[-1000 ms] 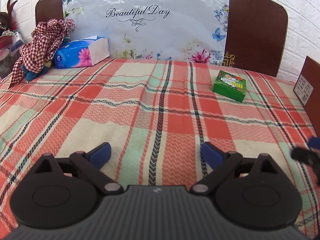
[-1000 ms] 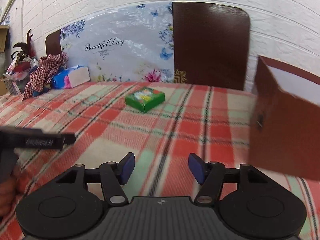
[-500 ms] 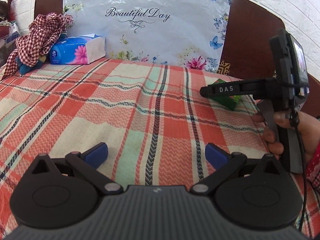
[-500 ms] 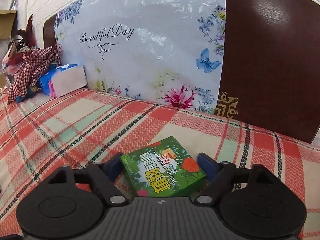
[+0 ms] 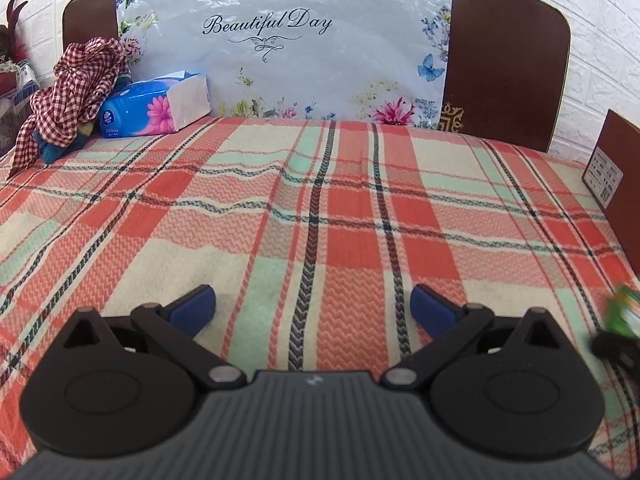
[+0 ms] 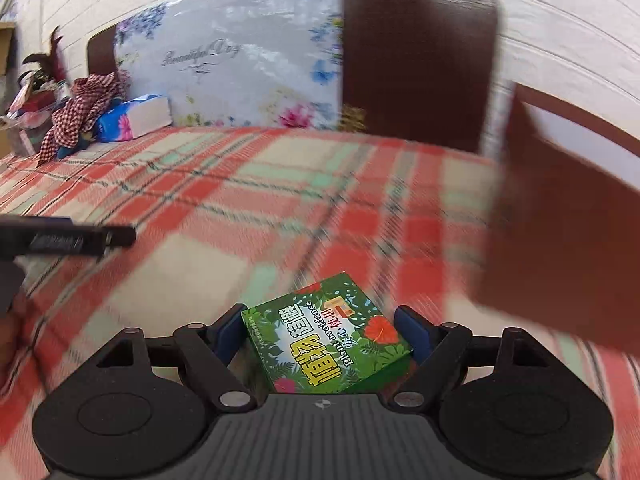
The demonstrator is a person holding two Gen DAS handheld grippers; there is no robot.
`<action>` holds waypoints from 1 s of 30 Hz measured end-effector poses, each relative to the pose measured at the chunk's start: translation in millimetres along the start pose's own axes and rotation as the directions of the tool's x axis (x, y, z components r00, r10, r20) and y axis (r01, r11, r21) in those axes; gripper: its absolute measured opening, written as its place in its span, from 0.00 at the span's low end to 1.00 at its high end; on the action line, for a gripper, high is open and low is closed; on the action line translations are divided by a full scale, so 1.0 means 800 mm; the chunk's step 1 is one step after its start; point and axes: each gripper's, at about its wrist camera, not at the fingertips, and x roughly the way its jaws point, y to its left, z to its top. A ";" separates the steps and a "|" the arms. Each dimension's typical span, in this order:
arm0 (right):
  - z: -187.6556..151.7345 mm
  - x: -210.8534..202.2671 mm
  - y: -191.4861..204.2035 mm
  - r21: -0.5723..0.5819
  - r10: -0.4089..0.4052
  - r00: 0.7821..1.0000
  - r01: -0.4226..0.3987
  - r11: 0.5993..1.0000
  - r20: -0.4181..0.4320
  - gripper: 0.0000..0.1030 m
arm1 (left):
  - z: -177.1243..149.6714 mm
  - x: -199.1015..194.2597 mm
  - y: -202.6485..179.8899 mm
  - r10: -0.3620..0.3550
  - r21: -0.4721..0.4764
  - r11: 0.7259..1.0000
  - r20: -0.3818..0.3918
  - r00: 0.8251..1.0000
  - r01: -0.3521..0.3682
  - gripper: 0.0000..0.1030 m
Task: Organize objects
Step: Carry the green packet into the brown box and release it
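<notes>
A green box [image 6: 326,344] printed with leaves and red flowers sits between the blue pads of my right gripper [image 6: 320,324], which is shut on its two sides and holds it above the plaid bedspread [image 6: 224,208]. The box stays sharp while the background blurs. In the left wrist view the same green box [image 5: 624,312] shows blurred at the right edge. My left gripper [image 5: 312,304] stands open low over the bedspread [image 5: 320,208] with nothing between its fingers; its black body [image 6: 68,238] also shows at the left of the right wrist view.
A brown cardboard box [image 6: 560,240] stands at the right, close to the right gripper. A blue tissue pack [image 5: 156,108] and a red checked cloth [image 5: 76,80] lie at the back left. A brown headboard [image 5: 504,52] with a floral plastic sheet [image 5: 280,40] closes off the far side.
The right gripper went out to the green box at the back of the bed, took hold of it, and has drawn back with it. The left gripper has stayed put, open.
</notes>
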 end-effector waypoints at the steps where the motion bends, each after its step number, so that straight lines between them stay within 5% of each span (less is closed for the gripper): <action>1: -0.013 -0.018 -0.007 0.023 -0.027 1.000 0.027 0.999 -0.004 0.77 | 0.000 0.000 -0.002 0.007 0.007 1.000 -0.003 1.000 -0.007 1.00; 4: -0.044 -0.062 -0.021 0.080 -0.104 0.995 0.104 0.991 -0.004 0.81 | 0.003 0.000 -0.010 0.036 0.041 0.999 -0.021 0.999 -0.035 1.00; 5: -0.050 -0.072 -0.025 0.093 -0.118 0.993 0.119 0.989 -0.010 0.92 | 0.005 -0.004 -0.014 0.046 0.047 0.998 -0.037 0.998 -0.045 1.00; 8: -0.068 -0.102 -0.041 0.139 -0.090 0.996 0.089 0.986 -0.003 0.94 | 0.006 -0.035 -0.029 -0.078 -0.010 0.997 -0.086 0.993 0.077 0.88; 10: -0.083 -0.117 -0.046 0.145 -0.087 0.996 0.087 0.986 -0.008 0.94 | 0.003 -0.061 -0.050 -0.212 -0.042 0.977 -0.126 0.969 0.208 0.79; 15: -0.098 -0.132 -0.044 0.126 -0.090 0.996 0.089 0.988 0.001 0.93 | -0.003 -0.113 -0.126 -0.451 -0.019 0.889 -0.212 0.867 0.458 0.68; 19: -0.100 -0.133 -0.041 0.090 -0.086 0.996 0.085 0.992 -0.001 0.93 | -0.003 -0.130 -0.184 -0.499 0.073 0.845 -0.245 0.831 0.529 0.73; 22: -0.097 -0.131 -0.041 0.079 -0.073 0.997 0.073 0.994 -0.009 0.94 | -0.010 -0.125 -0.222 -0.469 0.137 0.844 -0.279 0.838 0.518 0.87; 25: -0.087 -0.122 -0.045 0.058 -0.059 0.998 0.060 0.997 -0.024 0.93 | -0.015 -0.109 -0.241 -0.443 0.170 0.842 -0.325 0.836 0.512 0.86; 28: -0.078 -0.105 -0.050 0.047 -0.043 0.998 0.045 0.998 -0.034 0.88 | -0.028 -0.099 -0.245 -0.492 0.137 0.810 -0.372 0.787 0.571 0.68; 30: -0.075 -0.100 -0.048 0.020 -0.021 1.000 0.021 1.000 -0.015 0.69 | -0.031 -0.100 -0.248 -0.540 0.107 0.781 -0.381 0.751 0.616 0.57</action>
